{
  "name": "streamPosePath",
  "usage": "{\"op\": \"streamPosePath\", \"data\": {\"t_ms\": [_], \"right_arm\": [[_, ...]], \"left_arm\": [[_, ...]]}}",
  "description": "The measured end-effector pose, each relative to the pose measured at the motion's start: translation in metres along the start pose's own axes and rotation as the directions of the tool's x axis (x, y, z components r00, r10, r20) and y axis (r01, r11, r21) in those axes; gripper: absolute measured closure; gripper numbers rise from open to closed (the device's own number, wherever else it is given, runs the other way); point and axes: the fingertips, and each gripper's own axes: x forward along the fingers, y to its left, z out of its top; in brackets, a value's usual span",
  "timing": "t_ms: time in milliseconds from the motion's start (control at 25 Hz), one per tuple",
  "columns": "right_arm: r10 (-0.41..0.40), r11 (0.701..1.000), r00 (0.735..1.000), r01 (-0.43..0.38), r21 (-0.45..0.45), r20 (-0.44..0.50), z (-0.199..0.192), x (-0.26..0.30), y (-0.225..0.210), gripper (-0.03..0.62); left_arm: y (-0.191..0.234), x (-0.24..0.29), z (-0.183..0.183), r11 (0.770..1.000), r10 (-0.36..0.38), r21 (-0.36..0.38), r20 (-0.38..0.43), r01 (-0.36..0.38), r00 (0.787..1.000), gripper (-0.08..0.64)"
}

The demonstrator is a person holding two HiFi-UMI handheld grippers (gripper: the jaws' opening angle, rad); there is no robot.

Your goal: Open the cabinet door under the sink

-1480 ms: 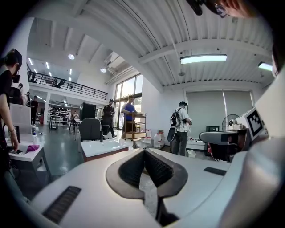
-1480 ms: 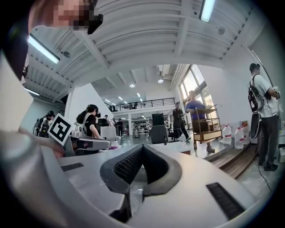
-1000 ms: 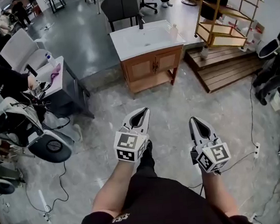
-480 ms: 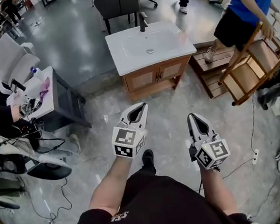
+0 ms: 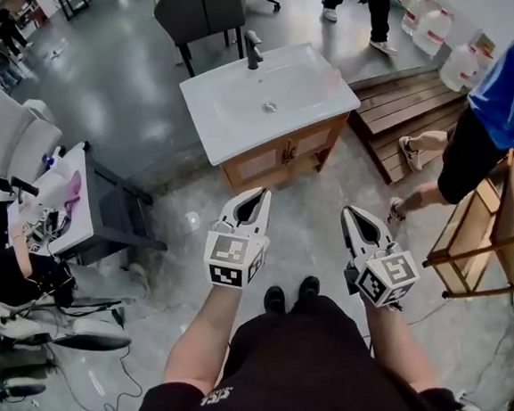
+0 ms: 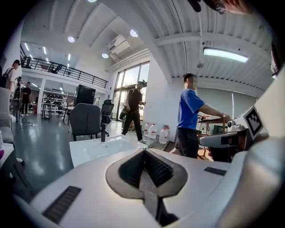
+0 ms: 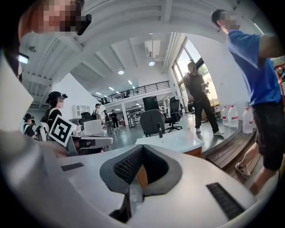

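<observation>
Looking down in the head view, we are holding the left gripper [image 5: 258, 195] and right gripper [image 5: 351, 212] side by side over the floor, on the near side of the sink [image 5: 265, 96]. Its cabinet doors [image 5: 279, 156] are sitting closed, well apart from both. Left gripper view: we are seeing jaws together, nothing between. Right gripper view: likewise together, empty.

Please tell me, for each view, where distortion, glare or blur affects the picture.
Head view: straight lines bend toward the edges; the glossy floor behind the sink reflects light. Left gripper view: strong fisheye, dark corners, a glaring ceiling lamp. Right gripper view: same fisheye; the window is washed out.
</observation>
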Motion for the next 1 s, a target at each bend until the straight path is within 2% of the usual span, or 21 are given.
{"op": "streamPosePath", "data": {"t_ms": [200,400,640,760,880,1000], "right_arm": [[0.026,1.0,1.0,-0.025,0.01,-0.016,0.009,0.032,-0.032,0.578],[0.106,0.994,0.994,-0.106,0.015,-0.039,0.015,0.089,-0.083,0.577],[0.194,0.981,0.978,-0.195,-0.014,-0.075,0.028,0.163,-0.169,0.578],[0.233,0.971,0.966,-0.238,-0.026,-0.113,0.03,0.192,-0.206,0.578],[0.275,0.958,0.947,-0.284,-0.037,-0.166,0.021,0.213,-0.222,0.578],[0.314,0.944,0.927,-0.328,-0.035,-0.204,0.012,0.228,-0.212,0.578]], "left_arm": [[0.01,0.038,0.004,1.0,0.017,-0.004,-0.021,-0.017,1.0,0.545],[0.029,0.101,0.002,0.997,0.073,-0.008,-0.057,-0.074,0.996,0.545],[0.054,0.188,0.001,0.978,0.174,-0.095,-0.103,-0.184,0.979,0.545],[0.058,0.225,0.006,0.97,0.209,-0.108,-0.101,-0.22,0.973,0.545],[0.058,0.245,-0.001,0.958,0.242,-0.131,-0.112,-0.256,0.964,0.545],[0.059,0.246,-0.011,0.948,0.262,-0.156,-0.121,-0.279,0.958,0.545]]}}
